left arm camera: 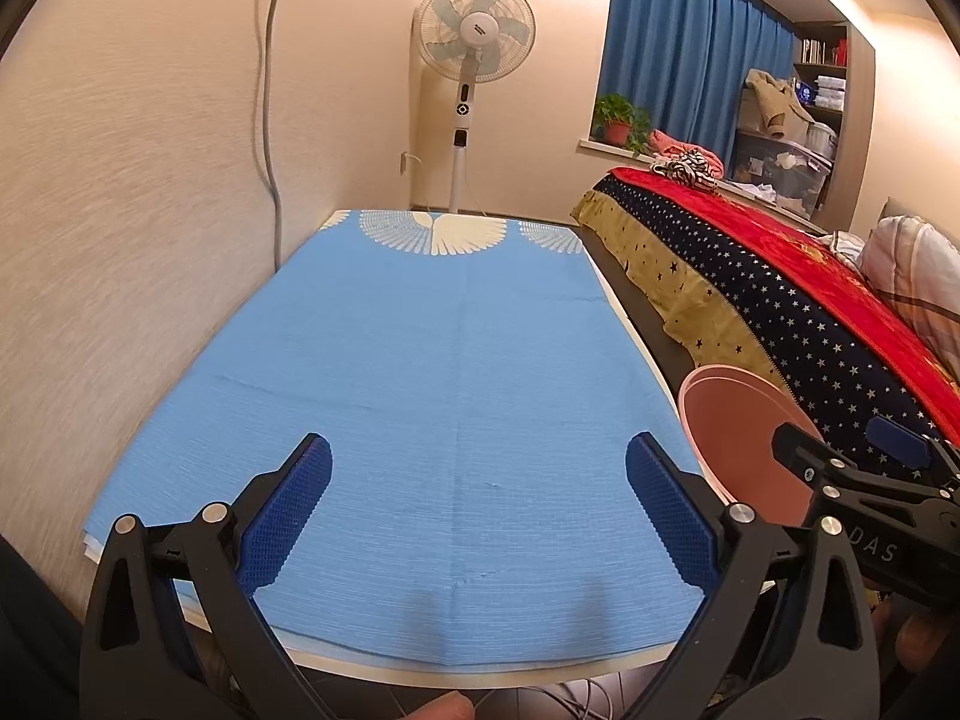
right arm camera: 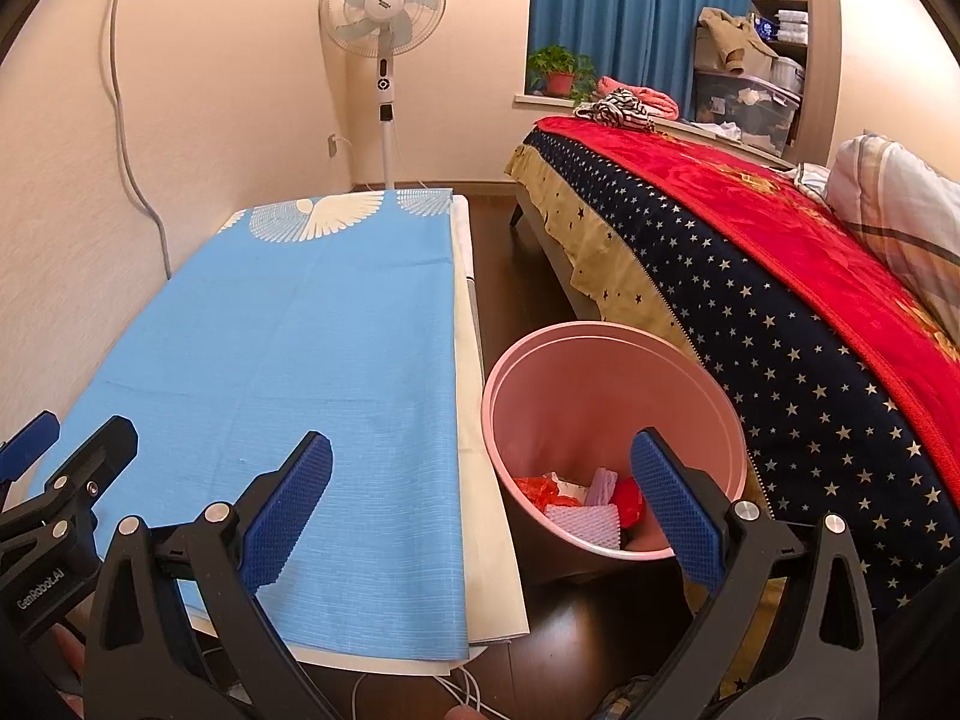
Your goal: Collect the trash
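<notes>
A pink trash bin (right arm camera: 600, 372) stands on the dark floor between the table and the bed; its rim also shows in the left wrist view (left arm camera: 729, 414). Inside lie red crumpled plastic (right arm camera: 543, 489), white foam netting (right arm camera: 585, 522) and other scraps. My right gripper (right arm camera: 480, 474) is open and empty, held above the table's right edge and the bin's near rim. My left gripper (left arm camera: 479, 474) is open and empty over the near part of the blue tablecloth (left arm camera: 420, 372). No trash shows on the cloth.
A standing fan (left arm camera: 474, 30) is at the far end of the table by the wall. A bed with a starred and red blanket (right arm camera: 780, 276) runs along the right, close to the bin. White cables (right arm camera: 462, 690) lie on the floor under the table's near edge.
</notes>
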`<state>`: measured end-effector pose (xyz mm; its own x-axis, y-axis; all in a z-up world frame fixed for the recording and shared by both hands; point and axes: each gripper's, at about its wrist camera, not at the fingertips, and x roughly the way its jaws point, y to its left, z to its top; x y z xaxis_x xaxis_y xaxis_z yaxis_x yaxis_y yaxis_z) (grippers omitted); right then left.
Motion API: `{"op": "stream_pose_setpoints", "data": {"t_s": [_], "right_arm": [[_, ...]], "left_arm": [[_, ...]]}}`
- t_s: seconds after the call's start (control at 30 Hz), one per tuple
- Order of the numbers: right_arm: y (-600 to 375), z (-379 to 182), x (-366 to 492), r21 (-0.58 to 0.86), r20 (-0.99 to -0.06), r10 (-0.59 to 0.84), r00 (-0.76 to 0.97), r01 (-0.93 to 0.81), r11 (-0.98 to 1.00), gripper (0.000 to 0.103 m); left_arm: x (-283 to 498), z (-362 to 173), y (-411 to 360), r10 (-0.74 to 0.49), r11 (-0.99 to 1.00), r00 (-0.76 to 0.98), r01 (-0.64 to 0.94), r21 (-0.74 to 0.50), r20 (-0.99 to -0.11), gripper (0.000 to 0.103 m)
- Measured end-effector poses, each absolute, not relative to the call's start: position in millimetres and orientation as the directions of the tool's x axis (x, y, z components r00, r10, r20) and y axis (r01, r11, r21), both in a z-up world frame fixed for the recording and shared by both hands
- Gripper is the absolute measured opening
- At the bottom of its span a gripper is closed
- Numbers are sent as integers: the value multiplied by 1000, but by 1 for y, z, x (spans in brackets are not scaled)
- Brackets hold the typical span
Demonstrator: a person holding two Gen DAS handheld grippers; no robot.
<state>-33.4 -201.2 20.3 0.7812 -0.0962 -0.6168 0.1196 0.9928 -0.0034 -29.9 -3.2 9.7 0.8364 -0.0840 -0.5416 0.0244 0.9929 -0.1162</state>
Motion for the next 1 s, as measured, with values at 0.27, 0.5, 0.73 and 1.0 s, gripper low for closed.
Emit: {"op": "stream_pose_setpoints", "data": {"t_s": [0.27,0.5,0.73,1.0], "right_arm": [[-201,19,-34,-2,-618,-95,780,119,993,98],[-201,19,-34,-3,-618,-95,780,118,993,98],[-202,19,-34,-3,-618,-95,780,119,993,98],[-202,19,-34,-1,-619,-93,780,118,993,98]], "left_arm": [[-31,8,-4,-83,993,836,26,-112,-542,95],[-31,8,-5,-84,993,836,27,-112,-542,95],[-31,8,-5,-86,994,836,34,-105,-542,95],[-29,9,-3,-71,995,835,18,-101,-545,95]]}}
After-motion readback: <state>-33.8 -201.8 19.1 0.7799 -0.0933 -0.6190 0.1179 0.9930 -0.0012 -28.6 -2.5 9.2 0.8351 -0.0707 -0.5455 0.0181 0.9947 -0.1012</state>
